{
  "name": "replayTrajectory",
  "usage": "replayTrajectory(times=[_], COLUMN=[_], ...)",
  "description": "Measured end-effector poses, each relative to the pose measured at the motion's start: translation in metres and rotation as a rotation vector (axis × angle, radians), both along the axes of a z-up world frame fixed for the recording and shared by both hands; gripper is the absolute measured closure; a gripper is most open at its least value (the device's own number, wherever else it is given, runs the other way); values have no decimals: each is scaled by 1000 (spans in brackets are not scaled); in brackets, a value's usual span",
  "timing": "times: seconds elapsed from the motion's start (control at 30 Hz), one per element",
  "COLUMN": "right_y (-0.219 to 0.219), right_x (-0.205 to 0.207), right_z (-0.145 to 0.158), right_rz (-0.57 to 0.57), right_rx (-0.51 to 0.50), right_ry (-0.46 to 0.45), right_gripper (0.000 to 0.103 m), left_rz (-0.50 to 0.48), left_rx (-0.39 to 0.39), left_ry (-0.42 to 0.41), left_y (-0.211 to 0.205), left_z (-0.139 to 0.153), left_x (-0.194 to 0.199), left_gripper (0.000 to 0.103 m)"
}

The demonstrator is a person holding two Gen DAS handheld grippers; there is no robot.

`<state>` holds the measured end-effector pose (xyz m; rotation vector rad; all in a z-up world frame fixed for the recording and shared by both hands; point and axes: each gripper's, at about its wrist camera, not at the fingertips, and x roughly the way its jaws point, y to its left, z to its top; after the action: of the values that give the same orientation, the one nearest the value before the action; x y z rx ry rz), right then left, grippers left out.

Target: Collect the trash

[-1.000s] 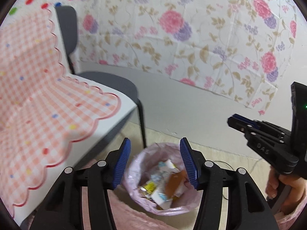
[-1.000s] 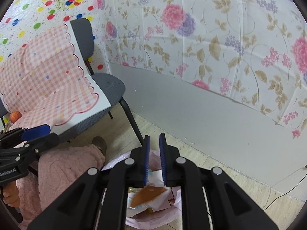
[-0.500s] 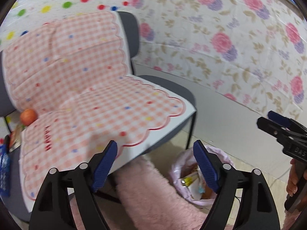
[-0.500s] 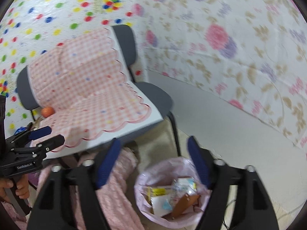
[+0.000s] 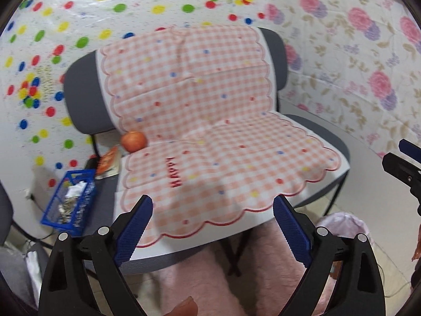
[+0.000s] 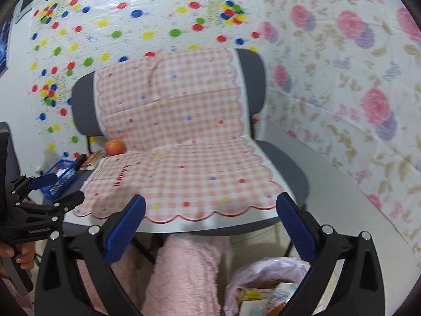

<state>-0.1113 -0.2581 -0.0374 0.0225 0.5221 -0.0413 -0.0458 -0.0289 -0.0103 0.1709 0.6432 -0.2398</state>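
My left gripper (image 5: 213,226) is open and empty, held over the front edge of a chair covered by a pink checked mat (image 5: 210,144). My right gripper (image 6: 210,226) is also open and empty, over the same mat (image 6: 184,158). A pink-lined trash bin (image 6: 265,287) with wrappers inside stands on the floor below the right gripper; its rim shows in the left wrist view (image 5: 344,223). An orange wrapper (image 5: 106,159) lies beside the mat. An orange-red fruit (image 5: 133,141) rests at the mat's back left, also seen in the right wrist view (image 6: 114,147).
A blue basket (image 5: 69,202) with crumpled scraps sits on the seat at the left, also in the right wrist view (image 6: 59,179). A pink fluffy leg (image 6: 186,273) is below the chair's edge. Patterned walls stand behind and to the right.
Both grippers rose from over the trash bin and turned toward the chair. The right gripper opened, and the orange wrapper it held now lies in the bin. The left gripper opened wider.
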Motion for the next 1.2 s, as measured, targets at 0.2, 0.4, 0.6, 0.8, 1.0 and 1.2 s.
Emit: replayTrajectory(times=[0.2,0.4,0.6,0.8,1.0,1.2], right_y=[35,55,55,55,58,57], right_x=[23,32,39,43,47,48], right_z=[-5,-12,-18,-19,-20,-21], right_rz=[72,85,86,76,99,99], right_rx=[-29,-77,-85,-73,-70,-64], right_ry=[25,31,64,70,73,76], right_gripper=[6,6,6,6,6,6], left_rz=[124,169,167,165,167,164], left_rx=[35,26,12,2,3,-3], left_ry=[16,41,54,53,56,63], left_y=[36,56,60,60,61,59], left_z=[-2,-10,-14,-14,-14,-16], left_x=[4,12,17,22,24,25], left_gripper=[10,10,10,10,10,10])
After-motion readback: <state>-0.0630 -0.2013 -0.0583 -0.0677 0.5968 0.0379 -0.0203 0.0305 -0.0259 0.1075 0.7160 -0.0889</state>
